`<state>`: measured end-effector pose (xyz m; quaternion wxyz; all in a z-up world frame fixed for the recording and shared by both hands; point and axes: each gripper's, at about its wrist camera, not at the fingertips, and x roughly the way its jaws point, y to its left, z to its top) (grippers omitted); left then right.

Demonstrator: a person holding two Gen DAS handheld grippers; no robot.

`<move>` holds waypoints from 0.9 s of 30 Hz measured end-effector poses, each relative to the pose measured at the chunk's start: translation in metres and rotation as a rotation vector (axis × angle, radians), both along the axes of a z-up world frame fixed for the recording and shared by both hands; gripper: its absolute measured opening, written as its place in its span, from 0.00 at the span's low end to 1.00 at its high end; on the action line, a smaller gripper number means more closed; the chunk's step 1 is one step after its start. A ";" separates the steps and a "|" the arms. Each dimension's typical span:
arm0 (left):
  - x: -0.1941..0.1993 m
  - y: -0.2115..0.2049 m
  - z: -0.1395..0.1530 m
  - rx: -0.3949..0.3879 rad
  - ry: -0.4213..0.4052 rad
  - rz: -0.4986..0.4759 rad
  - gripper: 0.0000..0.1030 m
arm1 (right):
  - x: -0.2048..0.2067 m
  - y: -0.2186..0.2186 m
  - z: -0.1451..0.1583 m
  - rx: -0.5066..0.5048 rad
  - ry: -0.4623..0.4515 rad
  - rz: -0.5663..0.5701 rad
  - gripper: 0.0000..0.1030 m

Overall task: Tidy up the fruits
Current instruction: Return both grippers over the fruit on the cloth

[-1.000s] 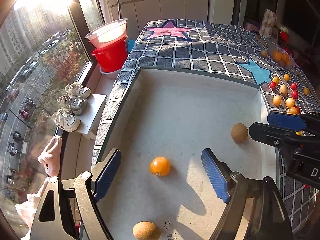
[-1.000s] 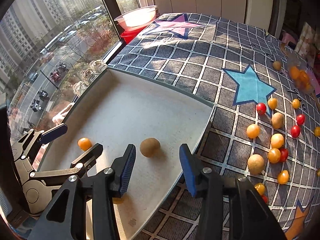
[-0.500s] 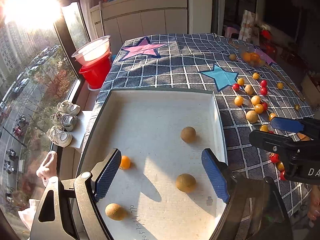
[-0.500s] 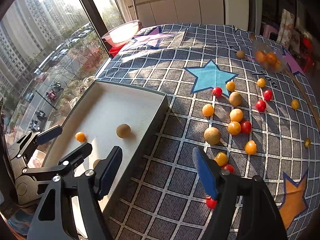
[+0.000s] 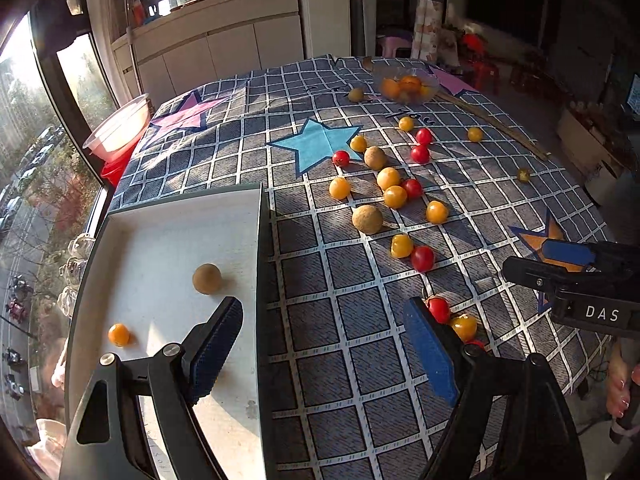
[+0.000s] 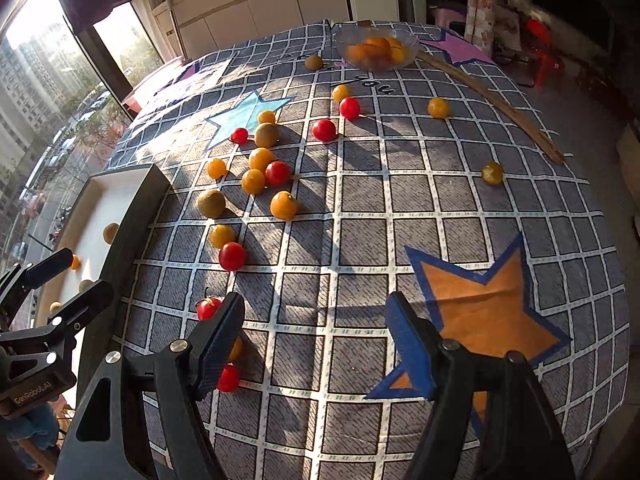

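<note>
Leftmost, beyond the left gripper's [image 5: 322, 354] near finger, lies the white tray [image 5: 256, 248], holding a brown round fruit [image 5: 207, 278] ahead of that finger and a small orange fruit [image 5: 119, 335] off to its left. The left gripper's jaws stand wide apart and empty, straddling the tray's dark right wall, one finger over the tray floor and the other over the checked tablecloth [image 5: 360, 380]. Just past its right finger sit a red tomato [image 5: 438, 309] and a yellow one [image 5: 464, 327], touching each other. Farther ahead of the jaws, a loose cluster of yellow, red and brown fruits [image 5: 394, 196] is scattered on the cloth, and a glass bowl of oranges [image 5: 406, 87] stands at the far edge. The right gripper [image 6: 316, 348] hangs over the cloth to the right of the tray; its jaws are spread with nothing between them, only bare cloth, the orange star [image 6: 480, 304] beside its right finger. A stemmed red tomato [image 6: 207, 307] lies just outside its left finger, which partly hides two more small fruits. A wooden stick [image 6: 500, 104] lies far ahead to the right.
</note>
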<state>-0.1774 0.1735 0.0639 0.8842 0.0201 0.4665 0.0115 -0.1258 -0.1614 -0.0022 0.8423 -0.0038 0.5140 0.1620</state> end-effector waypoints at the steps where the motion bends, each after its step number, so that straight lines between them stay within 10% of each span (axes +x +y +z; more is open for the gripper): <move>1: 0.003 -0.005 -0.003 -0.003 0.007 -0.002 0.81 | 0.002 -0.008 -0.001 -0.002 -0.001 -0.015 0.74; 27: 0.054 -0.057 -0.051 -0.047 0.125 0.130 0.67 | 0.091 -0.088 -0.024 -0.055 -0.095 -0.222 0.70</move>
